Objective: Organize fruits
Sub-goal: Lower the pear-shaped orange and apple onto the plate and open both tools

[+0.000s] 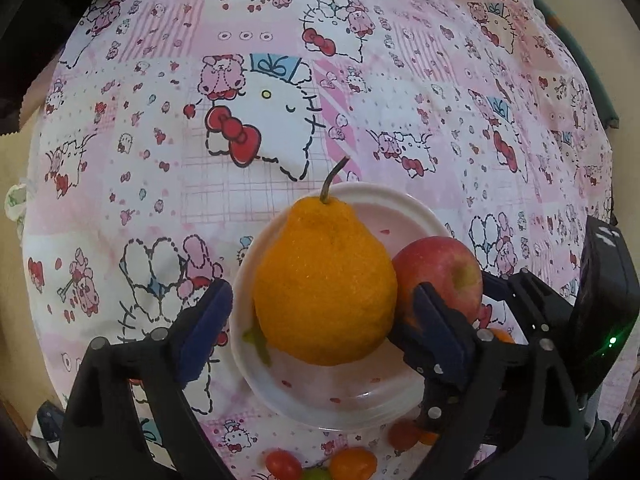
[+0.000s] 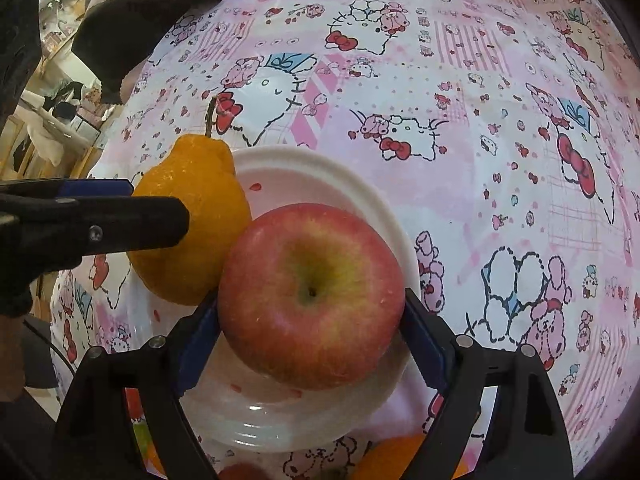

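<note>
Fruits: orange (image 1: pixel 324 280) and apple (image 2: pixel 312 296) sit in the plate (image 1: pixel 400 208); small ones wait at 6 o'clock. Left jaws released, right jaws grasping the apple.

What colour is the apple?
The round apple is red with a yellowish-green patch around its stem dip, clearest in the right wrist view.

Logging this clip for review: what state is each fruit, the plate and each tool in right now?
Orange citrus: upright on the plate, stem up, touching the apple.
Apple: over the plate, stem dimple facing the camera.
White plate: on the tablecloth.
Left tool: open around the citrus.
Right tool: shut on the apple.
</note>
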The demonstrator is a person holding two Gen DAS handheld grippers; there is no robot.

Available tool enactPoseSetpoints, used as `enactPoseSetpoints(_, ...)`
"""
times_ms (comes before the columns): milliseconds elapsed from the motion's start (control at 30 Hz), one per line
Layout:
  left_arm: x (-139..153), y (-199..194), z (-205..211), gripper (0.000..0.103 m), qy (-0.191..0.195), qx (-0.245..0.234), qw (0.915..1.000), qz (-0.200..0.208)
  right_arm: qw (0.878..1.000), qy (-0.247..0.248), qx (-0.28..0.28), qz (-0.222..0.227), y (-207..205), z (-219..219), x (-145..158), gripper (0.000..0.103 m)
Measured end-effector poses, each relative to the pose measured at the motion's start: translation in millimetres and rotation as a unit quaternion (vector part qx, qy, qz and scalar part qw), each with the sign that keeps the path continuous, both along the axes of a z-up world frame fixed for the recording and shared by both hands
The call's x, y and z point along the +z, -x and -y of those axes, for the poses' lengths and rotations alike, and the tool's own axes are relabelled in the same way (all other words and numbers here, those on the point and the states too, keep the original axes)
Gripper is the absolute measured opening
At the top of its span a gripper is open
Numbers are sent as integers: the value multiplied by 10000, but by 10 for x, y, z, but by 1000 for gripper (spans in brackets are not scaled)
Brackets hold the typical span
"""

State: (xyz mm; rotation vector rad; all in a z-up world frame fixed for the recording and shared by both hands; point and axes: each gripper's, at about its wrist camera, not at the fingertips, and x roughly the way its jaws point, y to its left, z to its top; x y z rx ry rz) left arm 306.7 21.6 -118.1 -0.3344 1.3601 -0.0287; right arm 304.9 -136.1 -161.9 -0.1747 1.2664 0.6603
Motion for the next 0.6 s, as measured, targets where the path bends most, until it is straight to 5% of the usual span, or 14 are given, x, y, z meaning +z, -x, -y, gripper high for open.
enactPoseSetpoints(600,377,267,14,89,-66,12,9989,459,9988,-322,-333,153,138,238,452,88)
